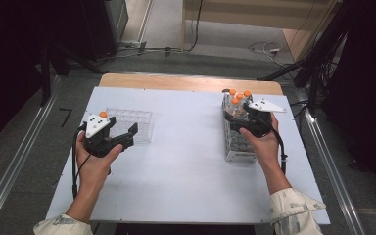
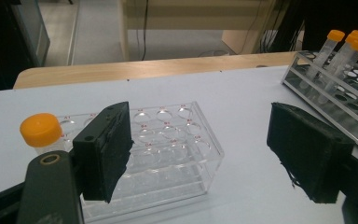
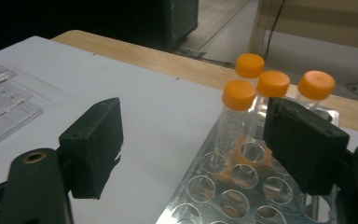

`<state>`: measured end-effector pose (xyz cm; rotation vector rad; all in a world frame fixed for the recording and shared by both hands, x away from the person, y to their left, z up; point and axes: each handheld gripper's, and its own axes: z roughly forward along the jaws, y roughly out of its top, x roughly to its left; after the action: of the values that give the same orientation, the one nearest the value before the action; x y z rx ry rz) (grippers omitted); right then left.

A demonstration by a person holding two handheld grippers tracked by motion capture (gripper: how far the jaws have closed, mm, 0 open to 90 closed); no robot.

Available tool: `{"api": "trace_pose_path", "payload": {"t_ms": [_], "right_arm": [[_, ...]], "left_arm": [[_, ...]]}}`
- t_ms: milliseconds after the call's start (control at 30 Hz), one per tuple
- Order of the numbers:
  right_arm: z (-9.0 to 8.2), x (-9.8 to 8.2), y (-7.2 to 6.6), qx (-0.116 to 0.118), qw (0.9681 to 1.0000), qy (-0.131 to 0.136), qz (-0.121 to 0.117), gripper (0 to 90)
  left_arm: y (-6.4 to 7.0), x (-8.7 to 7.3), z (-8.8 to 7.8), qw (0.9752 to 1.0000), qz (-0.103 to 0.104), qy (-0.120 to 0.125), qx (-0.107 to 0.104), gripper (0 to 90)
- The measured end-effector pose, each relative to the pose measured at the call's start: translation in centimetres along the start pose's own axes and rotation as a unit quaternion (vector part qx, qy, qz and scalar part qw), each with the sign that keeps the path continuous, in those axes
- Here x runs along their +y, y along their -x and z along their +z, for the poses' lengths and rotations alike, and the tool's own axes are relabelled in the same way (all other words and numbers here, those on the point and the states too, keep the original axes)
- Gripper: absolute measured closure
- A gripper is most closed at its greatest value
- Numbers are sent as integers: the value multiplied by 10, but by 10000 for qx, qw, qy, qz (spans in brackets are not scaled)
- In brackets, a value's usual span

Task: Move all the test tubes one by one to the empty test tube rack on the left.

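High view sets the left gripper (image 1: 122, 131) beside the clear rack (image 1: 136, 123), right gripper (image 1: 242, 111) over the metal rack (image 1: 236, 144); right gripper view counts four orange-capped tubes (image 3: 237, 119) (near its right jaw); both grippers gape, holding nothing.

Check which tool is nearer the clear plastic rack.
Left. The left tool hovers right at the clear plastic rack; the right tool is across the table over the metal rack.
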<state>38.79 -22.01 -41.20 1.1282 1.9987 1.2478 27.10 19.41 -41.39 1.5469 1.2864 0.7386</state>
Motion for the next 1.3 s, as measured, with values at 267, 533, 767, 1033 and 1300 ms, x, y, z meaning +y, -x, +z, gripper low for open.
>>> {"api": "trace_pose_path", "payload": {"t_ms": [267, 533, 767, 1033, 1300], "right_arm": [[21, -1, 10, -431, 9985, -328, 63, 417], [34, 1, 16, -367, 9976, -528, 237, 509], [45, 6, 18, -352, 9953, -868, 263, 569], [53, 8, 17, -301, 9922, -1157, 361, 654], [57, 8, 18, -346, 9898, -1326, 385, 696]], "left_arm": [[3, -2, 2, 10000, 35, -43, -52, 225], [3, -4, 4, 9999, 45, -96, -85, 226], [4, -5, 4, 9999, 39, -100, -87, 226], [3, -5, 4, 9999, 34, -105, -101, 226], [3, -4, 3, 9998, 33, -108, -137, 227]]}}
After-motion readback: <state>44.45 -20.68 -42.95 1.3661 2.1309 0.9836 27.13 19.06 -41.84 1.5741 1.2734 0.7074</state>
